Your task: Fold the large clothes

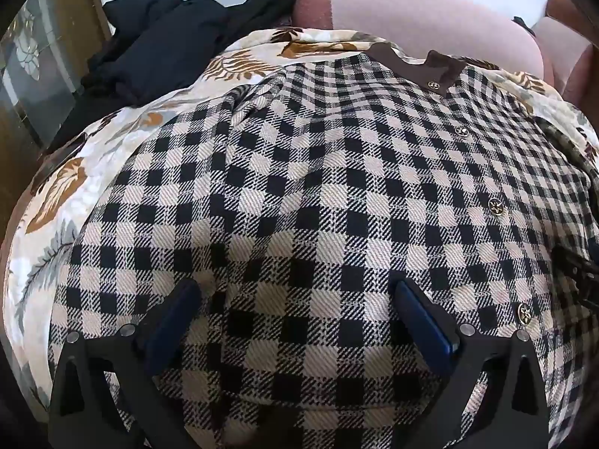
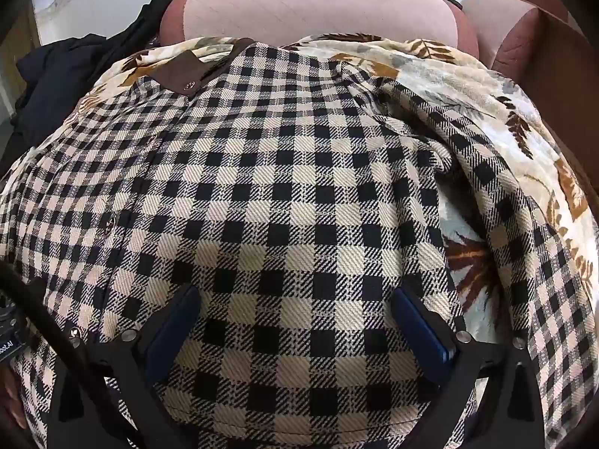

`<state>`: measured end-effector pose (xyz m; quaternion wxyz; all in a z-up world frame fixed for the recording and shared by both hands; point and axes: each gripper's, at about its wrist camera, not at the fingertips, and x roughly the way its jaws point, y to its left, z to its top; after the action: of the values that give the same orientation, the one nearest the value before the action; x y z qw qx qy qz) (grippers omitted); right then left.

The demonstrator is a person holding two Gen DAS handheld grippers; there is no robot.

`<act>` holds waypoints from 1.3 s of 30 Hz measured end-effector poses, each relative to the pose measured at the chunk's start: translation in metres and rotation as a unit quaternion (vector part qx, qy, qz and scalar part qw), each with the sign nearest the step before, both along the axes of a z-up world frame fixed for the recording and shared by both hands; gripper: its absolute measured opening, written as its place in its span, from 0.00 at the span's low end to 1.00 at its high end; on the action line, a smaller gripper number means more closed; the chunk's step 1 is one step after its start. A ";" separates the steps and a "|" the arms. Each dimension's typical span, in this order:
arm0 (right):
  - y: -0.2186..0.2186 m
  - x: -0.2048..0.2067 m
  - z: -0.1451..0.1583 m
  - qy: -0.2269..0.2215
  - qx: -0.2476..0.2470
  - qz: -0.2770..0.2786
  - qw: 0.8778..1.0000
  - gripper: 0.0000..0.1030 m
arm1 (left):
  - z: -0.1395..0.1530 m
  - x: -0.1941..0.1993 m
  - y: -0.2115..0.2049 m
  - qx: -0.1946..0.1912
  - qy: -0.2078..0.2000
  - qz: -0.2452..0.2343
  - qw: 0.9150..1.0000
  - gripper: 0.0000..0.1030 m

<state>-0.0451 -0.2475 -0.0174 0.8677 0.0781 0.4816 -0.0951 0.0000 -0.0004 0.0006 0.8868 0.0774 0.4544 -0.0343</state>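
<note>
A black and beige checked jacket (image 1: 299, 194) with gold buttons and a brown collar (image 1: 438, 71) lies spread front-up on a leaf-print cloth (image 1: 56, 187). My left gripper (image 1: 297, 292) is open just above its lower left part, fingers apart, holding nothing. In the right wrist view the same jacket (image 2: 280, 187) fills the frame, collar (image 2: 179, 75) at the far left, one sleeve (image 2: 498, 202) bunched along the right. My right gripper (image 2: 295, 295) is open over the lower right part, with its blue pads (image 2: 423, 325) wide apart.
A dark garment (image 1: 161, 37) lies heaped at the far left. Pink cushions (image 1: 419, 11) stand behind the jacket, and they show in the right view (image 2: 318, 7) too. The other gripper's body (image 2: 15, 321) shows at the left edge.
</note>
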 end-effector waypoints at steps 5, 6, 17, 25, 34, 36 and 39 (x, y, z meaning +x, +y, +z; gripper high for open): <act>-0.001 0.000 -0.003 0.010 0.013 -0.004 1.000 1.00 | 0.000 0.000 0.004 0.000 0.007 -0.002 1.000 1.00; 0.000 -0.003 -0.004 0.012 0.018 -0.003 1.000 1.00 | 0.000 0.000 0.004 0.000 0.008 -0.004 1.000 1.00; 0.005 0.000 -0.001 0.018 0.012 -0.009 1.000 1.00 | 0.006 -0.006 0.004 -0.003 0.000 -0.009 1.000 1.00; 0.004 -0.006 -0.001 0.012 0.009 -0.008 1.000 1.00 | 0.005 -0.008 0.003 -0.003 -0.003 -0.008 1.000 1.00; 0.003 -0.008 0.002 0.010 0.000 -0.013 1.000 1.00 | 0.006 -0.009 0.003 -0.003 -0.005 -0.008 1.000 1.00; 0.004 -0.008 0.002 0.011 0.000 -0.012 1.000 1.00 | 0.005 -0.009 0.002 -0.002 -0.005 -0.007 1.000 1.00; 0.005 -0.007 0.001 0.015 -0.005 -0.008 1.000 1.00 | 0.007 -0.010 0.001 0.002 -0.008 -0.009 1.000 1.00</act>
<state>-0.0521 -0.2421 -0.0163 0.8597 0.0763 0.4938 -0.1061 -0.0098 0.0007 0.0073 0.8900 0.0837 0.4464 -0.0410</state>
